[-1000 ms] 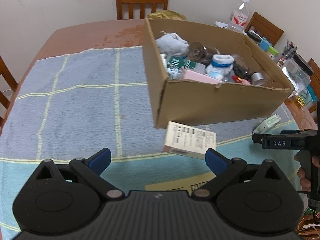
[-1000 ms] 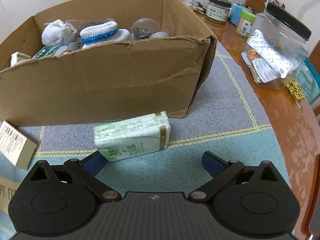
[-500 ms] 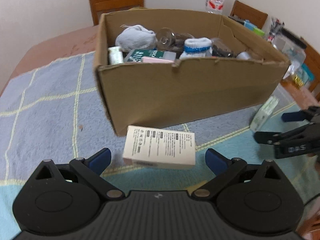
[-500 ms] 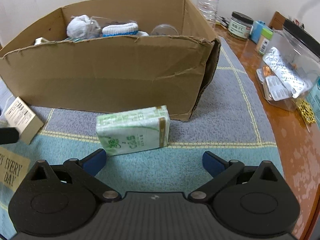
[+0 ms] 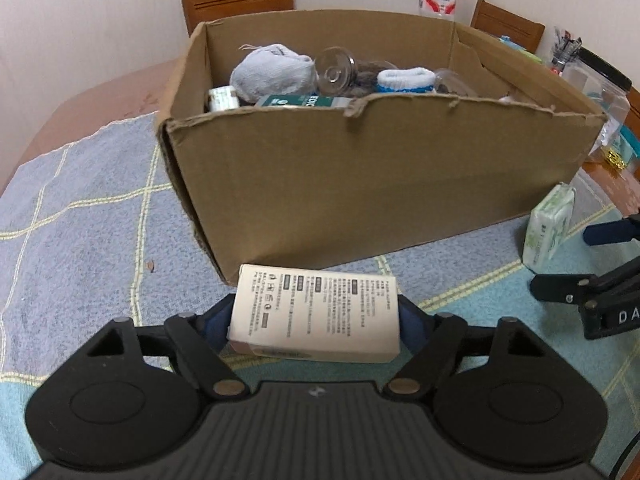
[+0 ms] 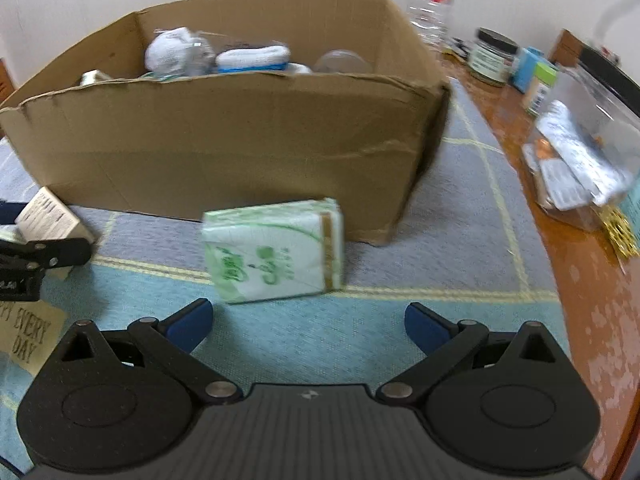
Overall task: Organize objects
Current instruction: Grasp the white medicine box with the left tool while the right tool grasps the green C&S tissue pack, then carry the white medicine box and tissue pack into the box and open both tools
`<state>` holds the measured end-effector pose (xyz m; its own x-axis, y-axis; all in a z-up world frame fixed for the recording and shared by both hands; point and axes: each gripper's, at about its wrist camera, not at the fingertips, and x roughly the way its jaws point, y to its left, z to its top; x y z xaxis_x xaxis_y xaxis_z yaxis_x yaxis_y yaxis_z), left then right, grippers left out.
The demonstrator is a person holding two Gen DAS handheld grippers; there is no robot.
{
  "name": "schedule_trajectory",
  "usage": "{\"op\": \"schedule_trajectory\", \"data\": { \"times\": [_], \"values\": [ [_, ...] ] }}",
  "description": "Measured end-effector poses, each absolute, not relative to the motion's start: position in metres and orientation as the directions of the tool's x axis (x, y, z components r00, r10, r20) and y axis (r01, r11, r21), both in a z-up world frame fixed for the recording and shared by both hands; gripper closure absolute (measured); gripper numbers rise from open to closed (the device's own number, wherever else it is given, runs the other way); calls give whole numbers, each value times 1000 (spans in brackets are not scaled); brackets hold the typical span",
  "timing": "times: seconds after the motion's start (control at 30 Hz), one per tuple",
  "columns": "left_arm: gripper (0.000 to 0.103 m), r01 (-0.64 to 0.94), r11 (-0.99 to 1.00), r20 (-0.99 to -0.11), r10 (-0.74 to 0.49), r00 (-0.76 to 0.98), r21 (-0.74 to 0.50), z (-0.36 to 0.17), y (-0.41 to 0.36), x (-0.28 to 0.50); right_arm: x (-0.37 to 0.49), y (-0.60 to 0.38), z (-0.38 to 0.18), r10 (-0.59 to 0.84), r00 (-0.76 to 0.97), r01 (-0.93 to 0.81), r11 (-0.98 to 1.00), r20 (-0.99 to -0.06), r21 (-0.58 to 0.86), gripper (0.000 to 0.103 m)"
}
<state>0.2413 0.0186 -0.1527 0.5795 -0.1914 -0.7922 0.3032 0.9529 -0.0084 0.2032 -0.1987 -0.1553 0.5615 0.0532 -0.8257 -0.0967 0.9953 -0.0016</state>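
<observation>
Showing only rightward: jar (image 6: 490, 56) beyond box (image 6: 240, 144).

both wrist views sit low and close, facing the cardboard box (image 5: 376, 184) (image 6: 224, 140) — left-end and right-end vantage, sharing its front wall.

Brown cardboard box (image 5: 360, 184); cream carton (image 5: 316, 312) with black print; white packet (image 6: 276, 252) patterned green; blue-grey cloth (image 5: 80, 208) with pale yellow checks; reddish-brown surface (image 6: 592, 264).
</observation>
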Motion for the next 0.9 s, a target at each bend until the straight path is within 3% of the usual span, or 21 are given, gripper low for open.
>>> {"op": "schedule_trajectory", "data": {
  "times": [0.2, 0.6, 0.9],
  "values": [
    [23, 296, 955, -794, -184, 579, -5, -153, 21, 242, 209, -186, -150, 84, 598, -144, 990, -797, -4, 2],
    [23, 303, 953, -805, -184, 564, -6, -152, 22, 244, 221, -179, -143, 76, 594, -178, 983, -801, -39, 33],
    [23, 336, 942, -812, -192, 551, 5, -139, 22, 241, 222, -180, -130, 72, 544, -200, 979, -836, -46, 34]
  ]
}}
